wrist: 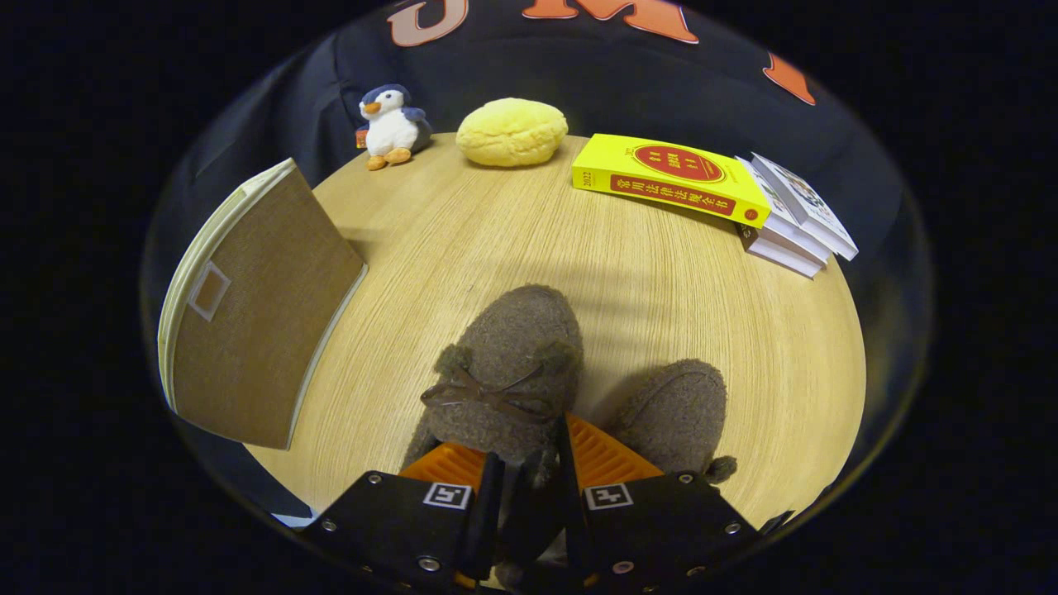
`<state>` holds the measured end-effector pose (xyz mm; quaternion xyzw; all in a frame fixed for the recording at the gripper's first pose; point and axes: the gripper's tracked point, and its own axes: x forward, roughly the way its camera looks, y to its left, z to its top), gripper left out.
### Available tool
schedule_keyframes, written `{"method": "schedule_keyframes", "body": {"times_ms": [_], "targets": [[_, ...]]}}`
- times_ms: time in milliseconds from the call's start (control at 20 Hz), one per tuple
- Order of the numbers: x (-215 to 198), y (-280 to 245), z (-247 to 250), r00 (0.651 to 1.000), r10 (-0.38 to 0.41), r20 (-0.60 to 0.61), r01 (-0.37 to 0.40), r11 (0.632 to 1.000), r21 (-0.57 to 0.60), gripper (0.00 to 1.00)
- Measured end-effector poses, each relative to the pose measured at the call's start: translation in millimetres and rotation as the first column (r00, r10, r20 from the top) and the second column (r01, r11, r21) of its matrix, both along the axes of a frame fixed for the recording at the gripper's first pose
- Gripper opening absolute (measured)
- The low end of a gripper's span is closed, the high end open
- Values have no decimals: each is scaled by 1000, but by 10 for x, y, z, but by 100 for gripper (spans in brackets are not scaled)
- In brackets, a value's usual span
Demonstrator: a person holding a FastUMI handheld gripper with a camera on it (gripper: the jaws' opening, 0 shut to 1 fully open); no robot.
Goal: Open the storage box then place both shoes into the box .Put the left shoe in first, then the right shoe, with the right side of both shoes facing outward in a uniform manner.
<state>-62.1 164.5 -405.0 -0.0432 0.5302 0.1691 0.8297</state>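
The jaws [522, 459] are drawn narrow and pinch the rear collar of the left shoe [504, 376], a fuzzy brown slipper with a dark bow, both fingers pressing on it. The right shoe [678, 413] lies just beside it on the pale wood worktop [628, 281]. The storage box [252, 310], fabric-sided with a small blank label pocket, stands near the left shoe, on the far side from the right one. Beyond the shoes lie a yellow book [669, 178] with red Chinese lettering and "2022" on the spine, a stack of white books [793, 219] touching it, a yellow bun-shaped cushion [511, 132] and a penguin plush [390, 126].
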Motion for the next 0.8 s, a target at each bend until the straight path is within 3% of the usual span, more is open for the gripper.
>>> {"method": "schedule_keyframes", "body": {"times_ms": [200,350,500,800], "targets": [[31,-9,-63,1000,-26,-3,26,999,-22,27],[52,-16,-40,998,-63,-12,63,998,0,8],[60,69,136,994,-105,-4,105,992,73,4],[62,209,644,993,-117,8,115,987,113,4]]}}
